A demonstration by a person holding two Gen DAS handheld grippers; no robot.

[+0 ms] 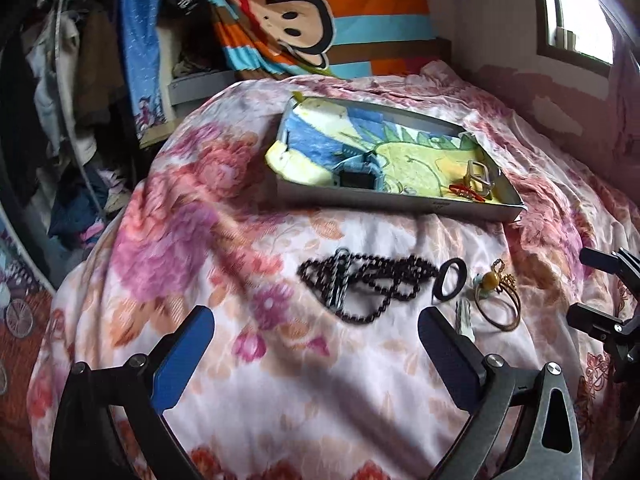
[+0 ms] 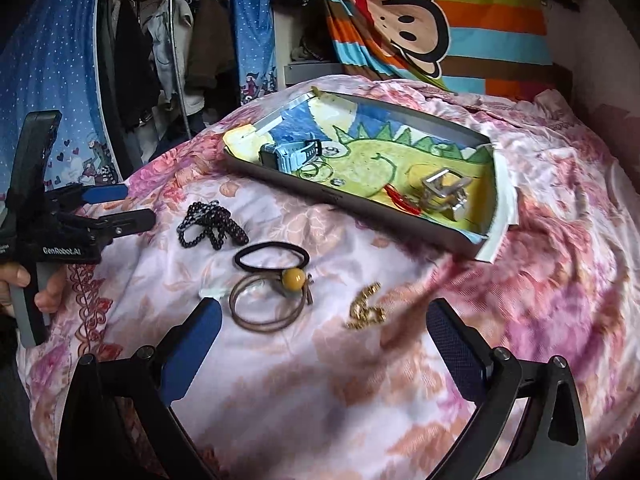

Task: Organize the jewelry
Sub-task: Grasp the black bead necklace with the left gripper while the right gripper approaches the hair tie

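Note:
A grey tray (image 1: pixel 384 203) (image 2: pixel 400 224) lined with a dinosaur picture lies on the floral bedspread and holds a blue watch (image 2: pixel 290 155), thin rings (image 2: pixel 316 170), a red piece (image 2: pixel 402 200) and a silver buckle (image 2: pixel 444 190). In front of it lie a dark bead necklace (image 1: pixel 372 284) (image 2: pixel 212 226), a black hair tie (image 1: pixel 450 285) (image 2: pixel 272 260), a brown hoop with a yellow bead (image 1: pixel 498 304) (image 2: pixel 266 306) and a gold chain (image 2: pixel 366 308). My left gripper (image 1: pixel 316 338) is open and empty, just short of the necklace. My right gripper (image 2: pixel 324 340) is open and empty, just short of the hoop and gold chain.
The floral bedspread (image 1: pixel 280 380) bulges and drops off to the left. Hanging clothes (image 2: pixel 172 40) and a blue curtain (image 2: pixel 44 80) stand at left. A striped monkey cloth (image 1: pixel 320 20) hangs behind, and a window (image 1: pixel 576 12) is at right.

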